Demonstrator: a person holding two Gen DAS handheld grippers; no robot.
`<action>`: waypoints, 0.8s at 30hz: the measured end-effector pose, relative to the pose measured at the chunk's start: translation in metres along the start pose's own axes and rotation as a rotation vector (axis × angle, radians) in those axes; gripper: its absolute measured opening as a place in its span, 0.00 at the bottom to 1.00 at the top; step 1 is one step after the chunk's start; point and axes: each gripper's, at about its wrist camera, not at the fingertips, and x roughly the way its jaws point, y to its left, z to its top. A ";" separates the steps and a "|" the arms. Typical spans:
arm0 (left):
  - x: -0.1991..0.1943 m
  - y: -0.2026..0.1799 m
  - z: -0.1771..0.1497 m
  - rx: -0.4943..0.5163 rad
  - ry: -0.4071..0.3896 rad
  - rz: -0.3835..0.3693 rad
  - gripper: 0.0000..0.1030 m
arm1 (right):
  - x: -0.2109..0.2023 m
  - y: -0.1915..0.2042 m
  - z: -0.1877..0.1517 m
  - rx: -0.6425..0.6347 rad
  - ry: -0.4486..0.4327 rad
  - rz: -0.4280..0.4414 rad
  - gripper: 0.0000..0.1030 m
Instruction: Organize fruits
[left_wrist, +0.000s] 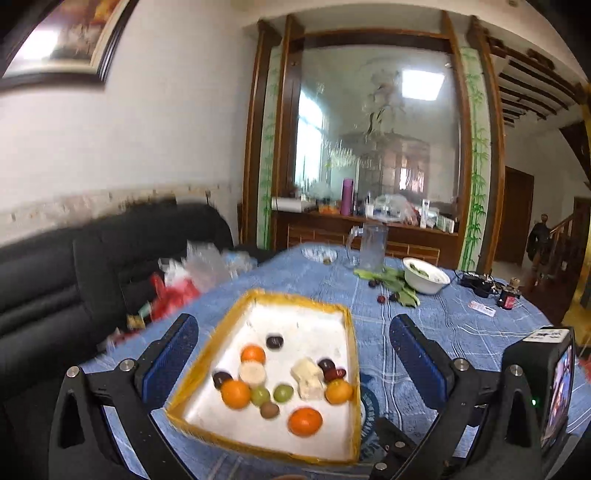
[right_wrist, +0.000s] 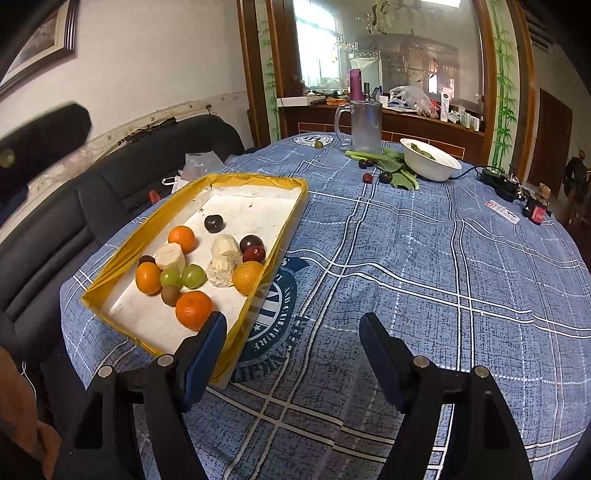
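Fruit is gathered in the yellow-rimmed tray (right_wrist: 258, 181); a few pieces are left loose ahead on the blue checked tablecloth (right_wrist: 424, 277).

The dark plums (right_wrist: 386, 177) far ahead of the right gripper (right_wrist: 291, 354), beside the white bowl (right_wrist: 430, 160), are best approached low and centred between the pads. The left gripper (left_wrist: 293, 354) is spread fully, framing the tray without touching; the right gripper is held well open, empty, with an orange (right_wrist: 194, 309) just beyond its left pad.
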 end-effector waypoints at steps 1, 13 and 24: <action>0.004 0.002 -0.001 -0.009 0.024 0.001 1.00 | 0.001 0.001 -0.001 -0.003 0.004 -0.001 0.77; 0.041 0.009 -0.021 -0.015 0.245 0.040 1.00 | 0.009 0.006 0.002 -0.013 0.018 -0.023 0.82; 0.059 0.012 -0.034 -0.021 0.338 0.044 1.00 | 0.019 0.010 0.007 -0.043 0.042 -0.045 0.83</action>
